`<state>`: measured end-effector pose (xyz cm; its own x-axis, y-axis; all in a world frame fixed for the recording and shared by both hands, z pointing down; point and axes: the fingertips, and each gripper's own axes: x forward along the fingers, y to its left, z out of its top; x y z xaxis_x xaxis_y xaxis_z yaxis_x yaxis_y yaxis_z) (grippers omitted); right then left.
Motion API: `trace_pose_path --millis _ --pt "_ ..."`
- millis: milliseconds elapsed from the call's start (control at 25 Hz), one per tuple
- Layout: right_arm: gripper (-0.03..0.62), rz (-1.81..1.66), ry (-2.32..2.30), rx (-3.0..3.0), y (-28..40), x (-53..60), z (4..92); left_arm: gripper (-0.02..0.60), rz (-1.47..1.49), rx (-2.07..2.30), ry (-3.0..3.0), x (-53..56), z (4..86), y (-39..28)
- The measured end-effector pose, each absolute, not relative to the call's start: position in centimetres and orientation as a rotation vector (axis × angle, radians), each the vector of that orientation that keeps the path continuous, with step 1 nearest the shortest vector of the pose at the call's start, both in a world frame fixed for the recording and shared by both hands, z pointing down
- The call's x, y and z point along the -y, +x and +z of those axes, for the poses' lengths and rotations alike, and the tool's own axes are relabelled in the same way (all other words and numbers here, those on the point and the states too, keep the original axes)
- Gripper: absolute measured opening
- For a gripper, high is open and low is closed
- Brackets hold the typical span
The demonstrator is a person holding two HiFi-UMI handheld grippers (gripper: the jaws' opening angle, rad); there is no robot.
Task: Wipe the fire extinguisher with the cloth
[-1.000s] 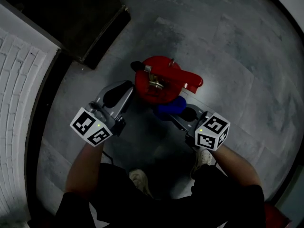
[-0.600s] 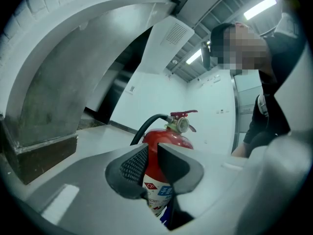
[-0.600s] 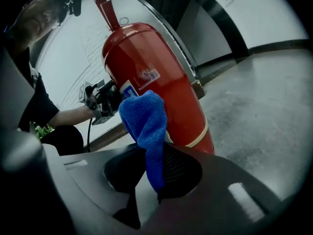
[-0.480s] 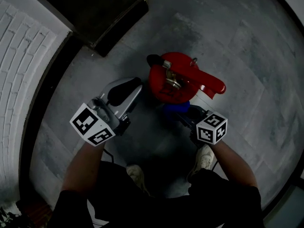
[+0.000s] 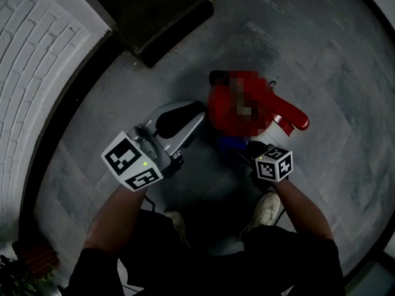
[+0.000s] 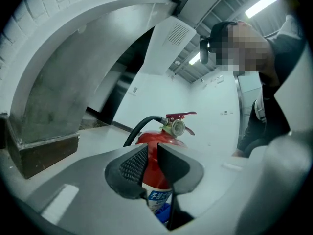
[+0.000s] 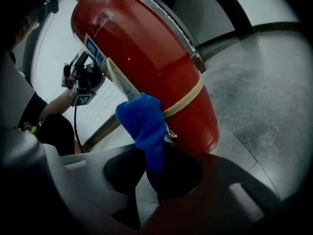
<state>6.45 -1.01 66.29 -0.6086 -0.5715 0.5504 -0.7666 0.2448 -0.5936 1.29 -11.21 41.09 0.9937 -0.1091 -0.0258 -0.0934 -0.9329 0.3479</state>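
A: We log the fire extinguisher [image 7: 161,53] standing upright on the grey floor [image 5: 321,48]. It has a red body, a tan band [image 7: 188,99] low down, and a blue-printed label.

B: Our left gripper view adds the black hose [image 6: 138,127] and gauge [image 6: 177,127]. In the head view that top is blurred.

A: The right gripper [image 7: 152,156] has its jaws clamped on the blue cloth [image 7: 142,116], which touches the body at the band.

B: The left gripper [image 6: 152,153] has its jaws a narrow slit apart and holds nothing. We see the extinguisher beyond them.
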Motion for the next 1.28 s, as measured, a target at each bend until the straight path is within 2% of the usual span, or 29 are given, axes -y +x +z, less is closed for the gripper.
trace_pose_path --millis 360,1000,1280 --pt "0.060 1.348 1.212 2.162 7.5 1.6 71.3 0.053 -0.085 0.324 2.771 11.6 39.9 -0.1" --pt "0.060 1.230 1.234 1.937 9.0 2.1 76.2 0.052 0.016 0.463 2.823 11.7 40.2 -1.7" --pt "0.058 1.151 1.053 2.023 6.6 -1.3 72.7 0.052 0.071 0.441 2.817 10.7 40.7 -4.0"
